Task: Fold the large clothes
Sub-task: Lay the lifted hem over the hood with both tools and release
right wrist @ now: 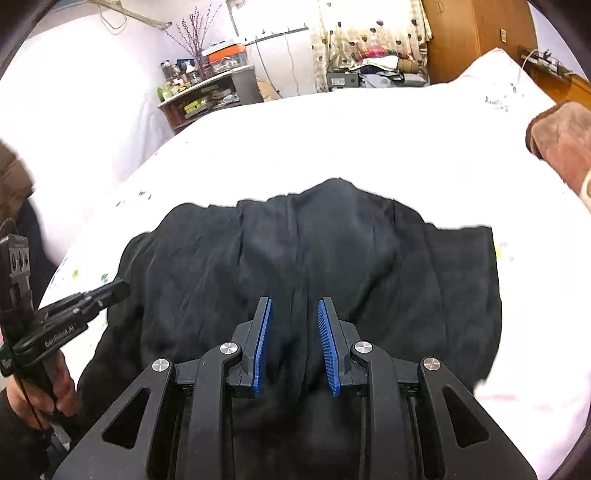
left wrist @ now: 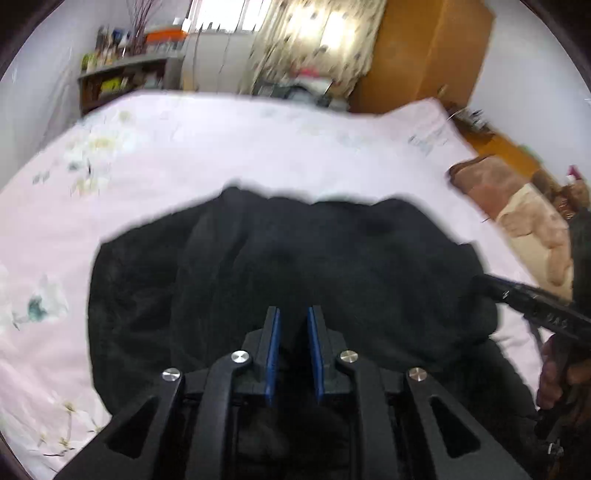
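A bed covered by a pale pink sheet with faint flower prints fills most of both views. A large black garment is spread on the near part of it, its far edge ragged and its surface creased lengthwise; it reaches back under both cameras.

Along the right side of the bed a brown and cream blanket is bunched. Behind the bed a wooden wardrobe, a spotted curtain and a low shelf crowded with bottles and boxes are seen, the left wrist view of them being blurred.

The left tool is held low over the middle of the garment. Its blue pads are set a narrow way apart, and only dark cloth is seen behind the gap; no fold is pinched between them. In the right wrist view the same tool is seen from the side at the garment's left edge, gripped by a hand.

The right tool is likewise held over the garment, its ribbed blue pads spread a little wider, nothing being clamped. Whether its tips touch the cloth cannot be told.
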A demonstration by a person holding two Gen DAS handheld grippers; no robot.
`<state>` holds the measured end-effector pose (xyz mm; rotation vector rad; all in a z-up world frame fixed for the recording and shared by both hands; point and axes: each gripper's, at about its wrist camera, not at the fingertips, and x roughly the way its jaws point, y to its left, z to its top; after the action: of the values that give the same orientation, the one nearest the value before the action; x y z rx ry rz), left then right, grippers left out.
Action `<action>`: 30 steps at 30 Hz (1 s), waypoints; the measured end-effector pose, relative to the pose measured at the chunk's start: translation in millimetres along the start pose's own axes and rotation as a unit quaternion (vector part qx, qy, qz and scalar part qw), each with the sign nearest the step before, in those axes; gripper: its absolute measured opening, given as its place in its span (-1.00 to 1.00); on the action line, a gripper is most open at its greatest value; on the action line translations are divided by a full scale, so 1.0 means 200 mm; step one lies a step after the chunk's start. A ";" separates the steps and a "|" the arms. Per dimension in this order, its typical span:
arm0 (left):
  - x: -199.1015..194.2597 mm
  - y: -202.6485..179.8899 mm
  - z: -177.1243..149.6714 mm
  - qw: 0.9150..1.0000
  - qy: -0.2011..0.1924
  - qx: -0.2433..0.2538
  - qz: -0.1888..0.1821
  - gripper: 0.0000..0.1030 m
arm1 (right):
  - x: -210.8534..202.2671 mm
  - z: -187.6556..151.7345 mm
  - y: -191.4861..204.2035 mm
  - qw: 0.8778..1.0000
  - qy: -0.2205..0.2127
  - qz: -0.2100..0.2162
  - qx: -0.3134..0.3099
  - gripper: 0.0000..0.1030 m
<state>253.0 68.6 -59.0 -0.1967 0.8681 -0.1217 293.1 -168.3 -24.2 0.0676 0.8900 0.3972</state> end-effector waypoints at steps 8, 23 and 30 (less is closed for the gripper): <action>0.01 0.02 -0.13 1.000 0.014 -0.008 -0.014 -0.68 | 0.28 -0.11 -0.12 0.998 0.056 -0.005 0.021 -0.49; 0.05 -0.07 -0.45 0.999 0.023 0.030 -0.026 -0.68 | 0.25 -0.46 -0.06 0.996 0.088 -0.007 -0.003 -0.49; 0.09 -0.08 -0.42 0.999 0.029 0.022 -0.022 -0.69 | 0.31 -0.47 -0.02 0.996 0.083 -0.024 -0.017 -0.50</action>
<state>200.2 39.3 -121.2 -0.1713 0.9176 -0.1884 256.5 -158.9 -131.0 -0.0193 1.0467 0.3773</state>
